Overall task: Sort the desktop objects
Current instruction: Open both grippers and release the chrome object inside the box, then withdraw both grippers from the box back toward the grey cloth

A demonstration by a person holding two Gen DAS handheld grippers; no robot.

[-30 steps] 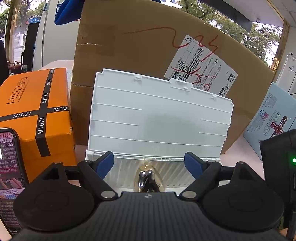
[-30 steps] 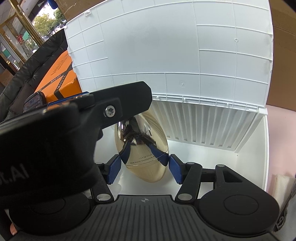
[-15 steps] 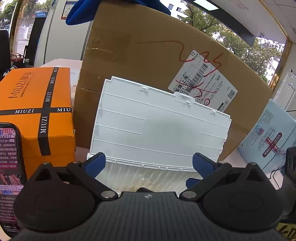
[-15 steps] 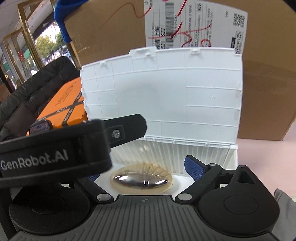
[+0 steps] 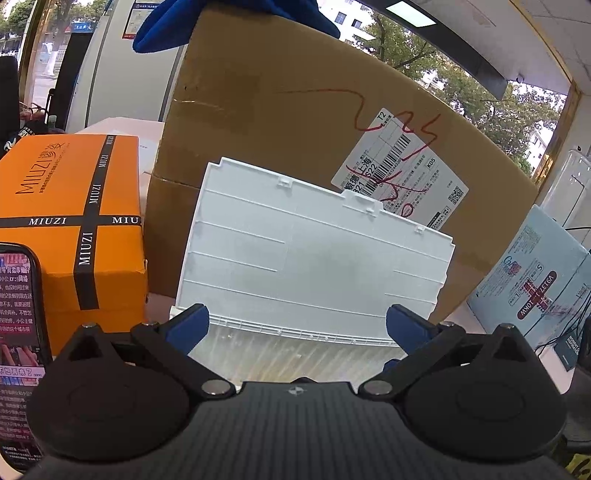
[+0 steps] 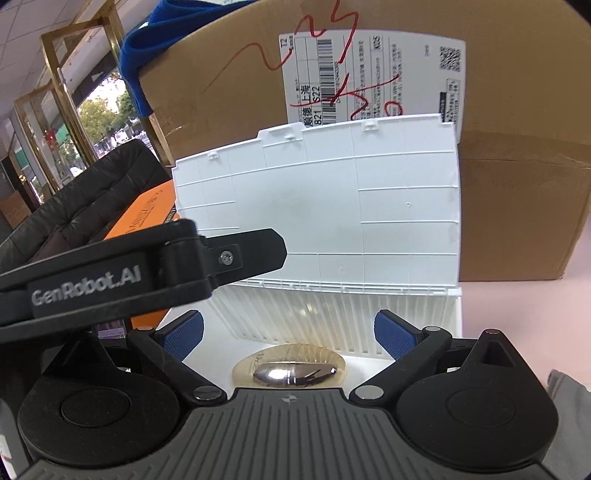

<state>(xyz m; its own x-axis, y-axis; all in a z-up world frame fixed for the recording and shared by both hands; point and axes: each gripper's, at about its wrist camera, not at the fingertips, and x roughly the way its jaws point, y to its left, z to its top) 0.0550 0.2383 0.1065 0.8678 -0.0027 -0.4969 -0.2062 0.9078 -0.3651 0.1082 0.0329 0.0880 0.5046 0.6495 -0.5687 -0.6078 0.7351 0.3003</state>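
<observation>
A white plastic storage box [image 6: 332, 314] stands open with its lid [image 6: 332, 199] upright against a big cardboard carton [image 6: 221, 103]. A shiny gold egg-shaped object [image 6: 291, 371] lies on the box floor, just below my right gripper [image 6: 288, 330], which is open and holds nothing. In the left wrist view the same lid [image 5: 306, 258] and ribbed box wall [image 5: 295, 354] fill the middle. My left gripper [image 5: 295, 325] is open above the box's near side, empty. The gold object is hidden in that view. The left gripper's black body [image 6: 147, 266] crosses the right wrist view.
An orange MIUZI box [image 5: 70, 218] stands left of the white box, with a phone [image 5: 18, 343] in front of it. The carton [image 5: 295, 118] carries a shipping label and a blue cloth [image 5: 177, 22]. A pale blue package [image 5: 535, 284] leans at the right. The tabletop [image 6: 517, 314] is pink.
My right gripper has let go of the gold object, opened and risen; the object now lies flat in the box. My left gripper has lifted too, so the object is out of its sight.
</observation>
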